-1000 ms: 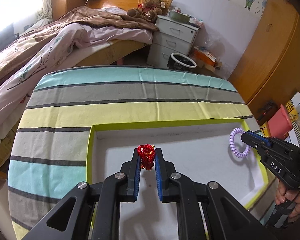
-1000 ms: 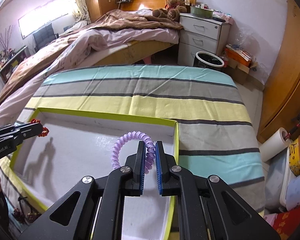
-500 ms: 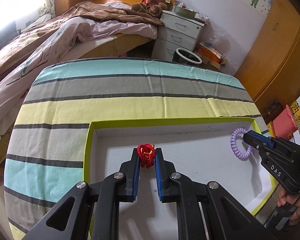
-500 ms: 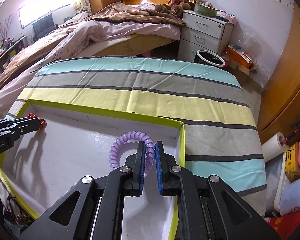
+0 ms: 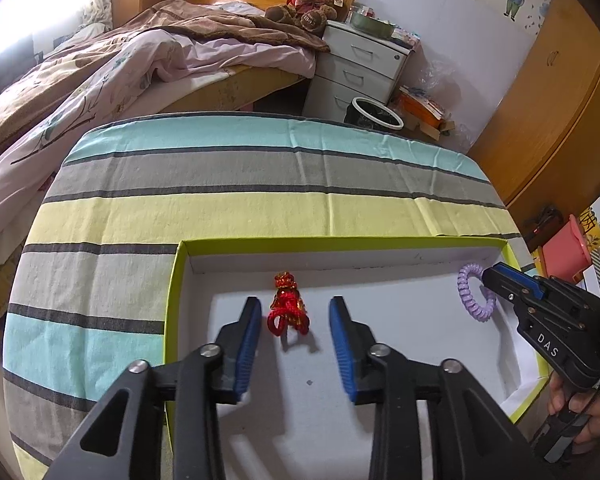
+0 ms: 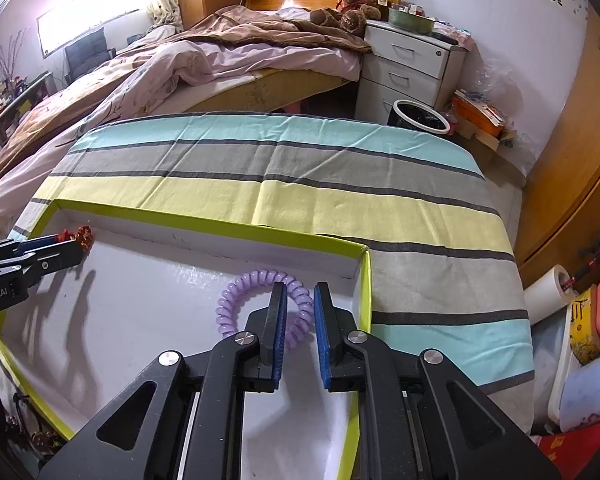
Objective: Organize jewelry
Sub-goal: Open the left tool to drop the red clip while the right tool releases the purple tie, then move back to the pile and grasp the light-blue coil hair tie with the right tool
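Note:
A shallow white box with a lime-green rim [image 5: 175,280] [image 6: 204,222] lies on the striped table. A red knotted charm [image 5: 287,310] lies on the box floor near its back left corner, also seen in the right wrist view [image 6: 82,237]. My left gripper [image 5: 294,306] is open, its fingers either side of the charm and apart from it. A purple spiral coil band [image 6: 260,306] [image 5: 474,294] lies on the box floor near the back right corner. My right gripper [image 6: 300,300] is open, the band's right side between its fingers.
The striped cloth [image 5: 260,184] covers the table beyond the box. A bed [image 5: 120,76], a white drawer unit [image 5: 360,68] and a bin [image 5: 374,114] stand behind. Beaded items [image 6: 28,432] lie outside the box's left front edge.
Both grippers came down to the box floor and opened. The left let go of the red charm, the right let go of the purple band; both items now lie in the box.

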Motion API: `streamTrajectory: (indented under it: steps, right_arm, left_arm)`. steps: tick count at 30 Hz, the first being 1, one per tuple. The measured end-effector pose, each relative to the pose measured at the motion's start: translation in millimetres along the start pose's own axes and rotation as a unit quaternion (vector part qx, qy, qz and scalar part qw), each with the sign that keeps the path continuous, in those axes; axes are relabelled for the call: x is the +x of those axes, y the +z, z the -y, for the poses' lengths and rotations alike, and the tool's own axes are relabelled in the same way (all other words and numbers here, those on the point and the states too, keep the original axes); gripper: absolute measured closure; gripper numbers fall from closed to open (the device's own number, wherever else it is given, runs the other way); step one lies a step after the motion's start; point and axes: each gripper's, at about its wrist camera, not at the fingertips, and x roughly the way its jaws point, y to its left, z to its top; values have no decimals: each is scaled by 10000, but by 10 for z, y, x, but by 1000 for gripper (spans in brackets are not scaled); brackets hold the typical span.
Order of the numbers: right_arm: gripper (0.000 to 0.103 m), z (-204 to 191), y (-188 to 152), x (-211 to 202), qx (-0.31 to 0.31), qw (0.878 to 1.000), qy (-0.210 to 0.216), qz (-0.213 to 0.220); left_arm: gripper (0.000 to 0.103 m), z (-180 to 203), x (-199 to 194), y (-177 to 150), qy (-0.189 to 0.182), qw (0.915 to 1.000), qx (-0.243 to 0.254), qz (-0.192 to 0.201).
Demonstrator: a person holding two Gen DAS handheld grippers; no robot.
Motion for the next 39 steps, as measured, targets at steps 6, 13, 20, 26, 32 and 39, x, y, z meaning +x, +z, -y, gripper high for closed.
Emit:
streamTrajectory:
  steps: [6,13,20,26,32,39]
  right_arm:
    - [84,-2,-1,-53,31,10000,-1,56]
    - [67,14,-39,-235,155,9996,90,225]
    - [67,-4,-212,-614,284,9977,301,532]
    - [67,-75,-445,-862,251,9966,424,654]
    - [67,-133,-772,-1049,334,9951,645,665]
    - [67,-235,-1063,-1170,296,9941,838,615]
  left_arm:
    - [64,14,-73,3,-46,10000,18,59]
    - [54,44,-364,-75,-20,9994,89,338]
    - [53,4,-754,-310,-62,9985,0,545]
    - [51,-38,-1078,-626,-74,9973,-57,727]
    - [51,-149,-1328,-961,-44,9960,-249,854]
    - [50,-249,-1494,-1325,-85,9950,-378,926]
